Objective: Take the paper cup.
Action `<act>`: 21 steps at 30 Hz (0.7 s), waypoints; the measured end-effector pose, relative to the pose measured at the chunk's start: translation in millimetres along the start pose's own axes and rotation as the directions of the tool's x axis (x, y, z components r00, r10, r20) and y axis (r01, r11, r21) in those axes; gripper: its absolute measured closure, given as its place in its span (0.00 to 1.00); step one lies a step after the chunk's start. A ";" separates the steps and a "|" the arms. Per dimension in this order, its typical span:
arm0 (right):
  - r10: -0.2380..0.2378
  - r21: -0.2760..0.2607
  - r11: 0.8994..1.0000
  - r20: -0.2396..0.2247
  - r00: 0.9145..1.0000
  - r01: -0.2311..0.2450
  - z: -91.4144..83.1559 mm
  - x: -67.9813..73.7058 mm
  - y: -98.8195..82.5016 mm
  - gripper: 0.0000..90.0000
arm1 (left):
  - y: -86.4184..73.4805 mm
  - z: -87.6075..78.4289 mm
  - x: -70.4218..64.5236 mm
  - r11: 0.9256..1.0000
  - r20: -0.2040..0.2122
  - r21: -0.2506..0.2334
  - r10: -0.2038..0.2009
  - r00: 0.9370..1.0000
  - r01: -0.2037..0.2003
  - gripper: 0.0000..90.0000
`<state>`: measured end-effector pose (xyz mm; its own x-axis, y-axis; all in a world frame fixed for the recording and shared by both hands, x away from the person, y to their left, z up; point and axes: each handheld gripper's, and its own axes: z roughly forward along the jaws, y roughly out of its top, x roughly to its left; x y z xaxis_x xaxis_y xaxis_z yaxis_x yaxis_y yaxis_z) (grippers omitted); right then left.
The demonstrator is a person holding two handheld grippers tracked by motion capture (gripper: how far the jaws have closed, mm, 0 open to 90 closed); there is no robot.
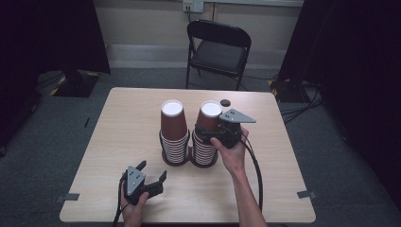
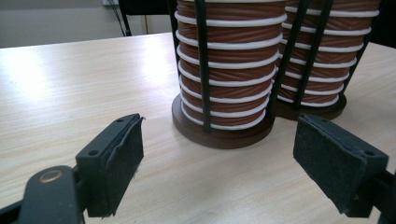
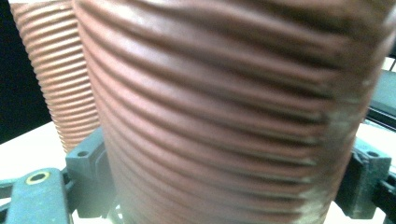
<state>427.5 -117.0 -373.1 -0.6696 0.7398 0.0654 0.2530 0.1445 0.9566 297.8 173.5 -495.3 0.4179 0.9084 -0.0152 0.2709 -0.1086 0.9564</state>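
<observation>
Two stacks of brown ribbed paper cups stand side by side mid-table in black wire holders: the left stack [image 1: 174,135] [image 2: 229,70] and the right stack [image 1: 204,146] [image 2: 322,70]. My right gripper [image 1: 207,131] [image 3: 229,186] reaches in from the right and is shut on the top cup [image 1: 209,116] [image 3: 224,107] of the right stack, one jaw on each side of its ribbed wall. My left gripper [image 1: 152,169] [image 2: 219,154] rests low near the table's front edge, open and holding nothing, and points at the left holder's round base [image 2: 219,137].
The wooden table [image 1: 132,118] has bare surface to the left and front. A small black disc [image 1: 225,102] lies behind the right stack. A black folding chair [image 1: 218,49] stands beyond the far edge. Cables run on the floor at the right.
</observation>
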 end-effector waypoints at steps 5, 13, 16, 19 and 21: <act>-0.007 -0.012 1.000 0.002 1.000 0.007 -2.0 1.9 3.1 0.14 | 0.1 0.4 0.5 1.000 0.003 0.006 -0.006 1.000 0.006 0.18; -0.008 -0.027 1.000 0.001 1.000 0.008 -6.1 0.8 9.8 0.14 | 0.0 0.0 0.5 1.000 -0.004 -0.001 -0.006 1.000 0.006 0.18; -0.007 -0.033 0.999 0.001 1.000 0.007 -6.6 0.9 10.7 0.14 | -0.1 -0.3 0.6 1.000 -0.004 -0.002 -0.003 1.000 0.003 0.18; -0.004 -0.041 0.999 0.005 1.000 0.004 -8.2 1.6 13.4 0.14 | -0.2 -0.6 0.6 1.000 -0.001 -0.005 -0.003 1.000 0.003 0.18; -0.003 -0.051 0.999 0.007 1.000 0.003 -9.0 2.1 14.4 0.14 | -0.4 -1.0 0.7 1.000 -0.001 -0.007 -0.005 1.000 0.005 0.18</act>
<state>423.5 -119.2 -356.6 -0.6656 0.7438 0.0608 0.2152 0.1133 0.9700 297.2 174.6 -495.4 0.4157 0.9093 -0.0200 0.2670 -0.1010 0.9584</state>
